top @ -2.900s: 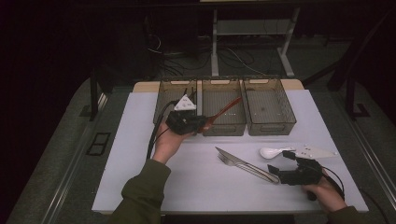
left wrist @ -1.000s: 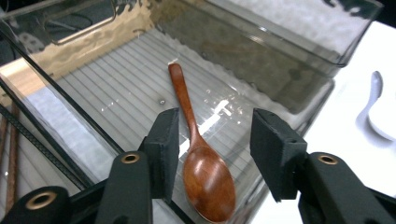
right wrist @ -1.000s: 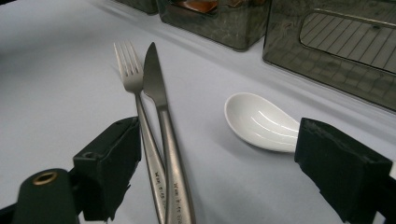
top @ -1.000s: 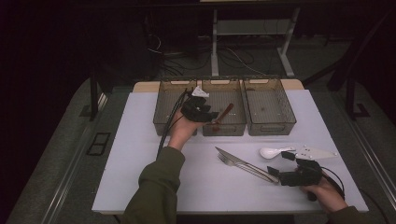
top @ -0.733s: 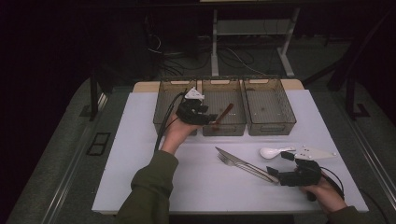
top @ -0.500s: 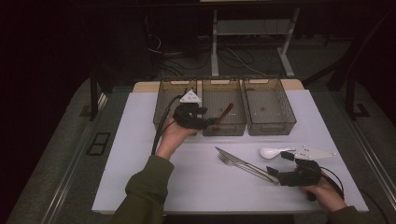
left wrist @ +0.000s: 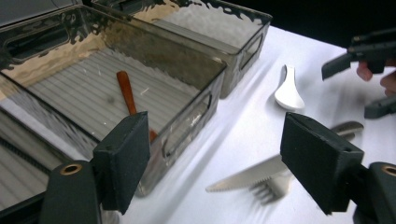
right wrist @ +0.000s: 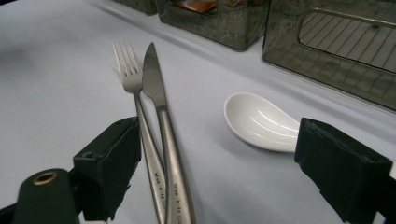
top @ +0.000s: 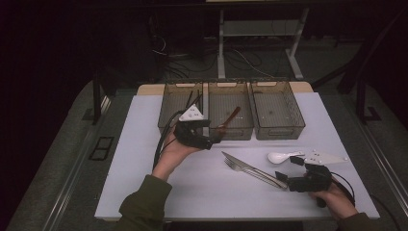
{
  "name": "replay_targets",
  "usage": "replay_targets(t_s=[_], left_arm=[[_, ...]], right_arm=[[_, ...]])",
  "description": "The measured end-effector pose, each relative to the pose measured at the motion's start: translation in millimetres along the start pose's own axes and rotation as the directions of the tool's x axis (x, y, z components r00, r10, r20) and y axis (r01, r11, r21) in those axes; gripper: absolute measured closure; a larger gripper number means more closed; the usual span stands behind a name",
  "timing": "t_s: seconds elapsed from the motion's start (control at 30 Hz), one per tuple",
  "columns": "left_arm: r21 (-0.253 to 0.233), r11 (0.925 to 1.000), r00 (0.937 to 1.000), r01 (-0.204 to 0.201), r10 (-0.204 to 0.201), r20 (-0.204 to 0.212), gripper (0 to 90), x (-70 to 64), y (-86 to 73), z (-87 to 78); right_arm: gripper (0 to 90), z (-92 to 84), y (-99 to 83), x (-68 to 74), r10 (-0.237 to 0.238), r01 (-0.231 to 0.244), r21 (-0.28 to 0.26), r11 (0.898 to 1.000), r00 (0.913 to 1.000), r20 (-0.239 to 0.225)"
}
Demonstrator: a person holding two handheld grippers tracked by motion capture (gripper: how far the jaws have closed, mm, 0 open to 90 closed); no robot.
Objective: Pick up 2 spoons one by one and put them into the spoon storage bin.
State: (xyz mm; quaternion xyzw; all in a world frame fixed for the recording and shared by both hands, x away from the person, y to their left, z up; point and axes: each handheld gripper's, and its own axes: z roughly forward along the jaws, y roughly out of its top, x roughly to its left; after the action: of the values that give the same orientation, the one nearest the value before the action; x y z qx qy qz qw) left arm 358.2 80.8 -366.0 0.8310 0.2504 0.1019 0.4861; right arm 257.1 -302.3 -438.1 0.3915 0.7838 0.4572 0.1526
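Overhead, white table (top: 144, 192), dark room, left gripper (top: 211, 139) fingers just spreading, right gripper (top: 288, 179) fingers spread.

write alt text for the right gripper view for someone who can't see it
Open black right gripper jaws frame a steel fork and steel knife lying side by side on the white table, a white ceramic spoon to their right. Smoky clear plastic bins stand behind.

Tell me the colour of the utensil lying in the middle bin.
Reddish-brown, like wood. The utensil lies in the middle bin; it shows best in the left gripper view.
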Motion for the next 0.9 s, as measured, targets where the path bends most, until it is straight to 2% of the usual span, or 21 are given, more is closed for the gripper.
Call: replay_targets(t_s=[0.37,0.57,0.73,0.9], left_arm=[[-0.03,0.9995,0.9998,0.007,-0.007,-0.02,15.5,-9.0,-34.0,-27.8],[-0.068,0.9977,0.9994,0.003,-0.005,-0.034,11.5,-15.9,-53.4,-39.4],[-0.066,0.9978,0.9988,-0.008,0.005,-0.049,6.2,-20.3,-69.8,-47.3],[-0.061,0.9981,0.9978,0.013,-0.017,-0.063,0.0,-22.5,-87.0,-54.4]], right_arm=[[14.3,-0.6,0.7,0.3,0.01,-0.01,-0.004,1.0,1.0,-0.002],[14.3,-1.6,1.3,0.8,0.011,-0.011,-0.009,1.0,0.9999,-0.006],[14.3,-1.7,1.9,0.2,0.012,-0.012,-0.011,1.0,0.9999,-0.002],[14.3,-1.8,2.0,0.7,0.013,-0.013,-0.014,1.0,0.9999,-0.002]])
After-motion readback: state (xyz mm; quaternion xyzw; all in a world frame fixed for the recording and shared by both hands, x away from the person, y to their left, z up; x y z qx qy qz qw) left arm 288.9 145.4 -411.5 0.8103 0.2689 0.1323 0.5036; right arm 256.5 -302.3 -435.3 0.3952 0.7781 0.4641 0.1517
